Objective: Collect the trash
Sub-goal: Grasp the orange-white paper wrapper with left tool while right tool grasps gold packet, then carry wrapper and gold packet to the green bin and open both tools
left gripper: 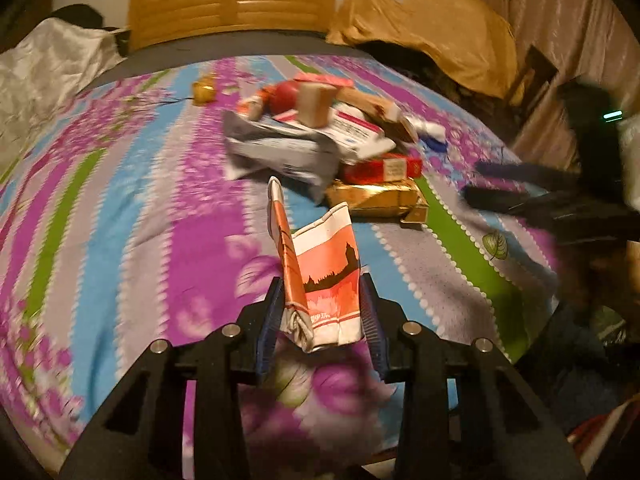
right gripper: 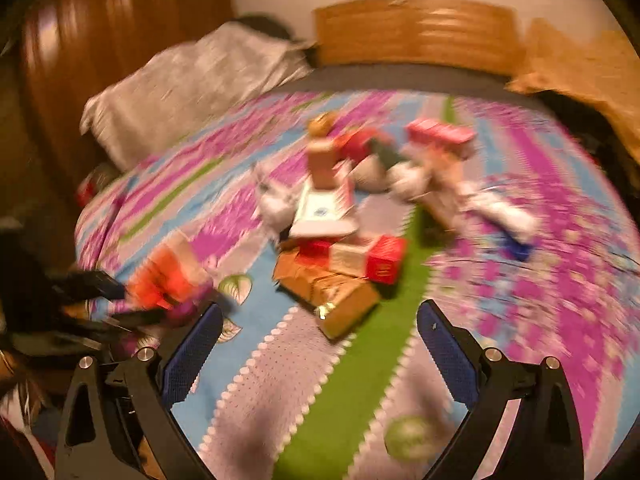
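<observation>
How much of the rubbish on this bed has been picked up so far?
Barely any, it seems. The left tool is shut on a crumpled orange-and-white paper wrapper, lifted off the bedspread. The right tool is open with nothing in it. Left to collect: the pile in the middle, including a red carton, gold box and pink box. No bin shows.

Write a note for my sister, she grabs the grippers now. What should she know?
Left gripper: shut on an orange-and-white carton, held above the bed.
Right gripper: open, holding nothing, pointed at the pile.
Trash: boxes and wrappers heaped mid-bed; a gold box lies nearest, a red box behind it.
Done: one carton picked up. No bin in view.
Left: drop the carton, collect the pile.
</observation>
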The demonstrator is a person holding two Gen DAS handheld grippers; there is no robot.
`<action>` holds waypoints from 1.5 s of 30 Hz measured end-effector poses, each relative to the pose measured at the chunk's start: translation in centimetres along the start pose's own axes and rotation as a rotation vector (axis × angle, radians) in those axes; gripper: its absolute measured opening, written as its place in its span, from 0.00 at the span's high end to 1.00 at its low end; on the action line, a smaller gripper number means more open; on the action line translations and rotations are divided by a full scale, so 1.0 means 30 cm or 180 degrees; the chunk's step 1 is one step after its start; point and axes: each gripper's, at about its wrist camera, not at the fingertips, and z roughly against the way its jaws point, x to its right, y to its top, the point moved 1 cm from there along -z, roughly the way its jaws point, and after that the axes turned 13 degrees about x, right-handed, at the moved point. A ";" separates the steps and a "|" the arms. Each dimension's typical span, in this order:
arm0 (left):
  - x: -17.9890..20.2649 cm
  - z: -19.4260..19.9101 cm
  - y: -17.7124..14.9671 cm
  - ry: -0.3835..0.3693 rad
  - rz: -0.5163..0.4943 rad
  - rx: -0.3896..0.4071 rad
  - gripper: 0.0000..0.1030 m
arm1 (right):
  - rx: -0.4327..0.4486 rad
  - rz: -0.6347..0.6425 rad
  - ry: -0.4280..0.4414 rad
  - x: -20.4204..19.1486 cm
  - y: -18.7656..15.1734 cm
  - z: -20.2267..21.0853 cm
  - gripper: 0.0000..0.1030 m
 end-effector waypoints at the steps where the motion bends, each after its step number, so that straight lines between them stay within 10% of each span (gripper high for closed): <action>1: -0.014 0.014 0.005 0.0017 0.0041 0.0011 0.65 | -0.0058 -0.0002 0.0059 0.009 0.001 -0.040 0.06; 4: -0.050 0.037 0.017 0.0057 0.0168 0.0037 0.65 | -0.0251 0.0001 0.0172 0.033 0.003 -0.148 0.11; 10: -0.058 0.005 0.043 0.0121 0.0204 0.0032 0.65 | -0.0336 0.0121 0.0241 -0.006 -0.018 -0.197 0.62; 20: 0.008 0.056 0.083 0.0013 0.0048 0.0166 0.65 | -0.0022 -0.0214 -0.0067 -0.020 -0.123 0.144 0.81; 35: 0.539 -0.012 0.313 -0.0912 -0.0911 0.0415 0.65 | 0.1089 -0.0750 -0.1564 0.260 -0.064 0.945 0.83; 45: 1.226 -0.105 0.453 -0.2204 -0.1608 0.0400 0.64 | 0.1315 -0.0829 -0.3471 0.502 -0.170 1.729 0.83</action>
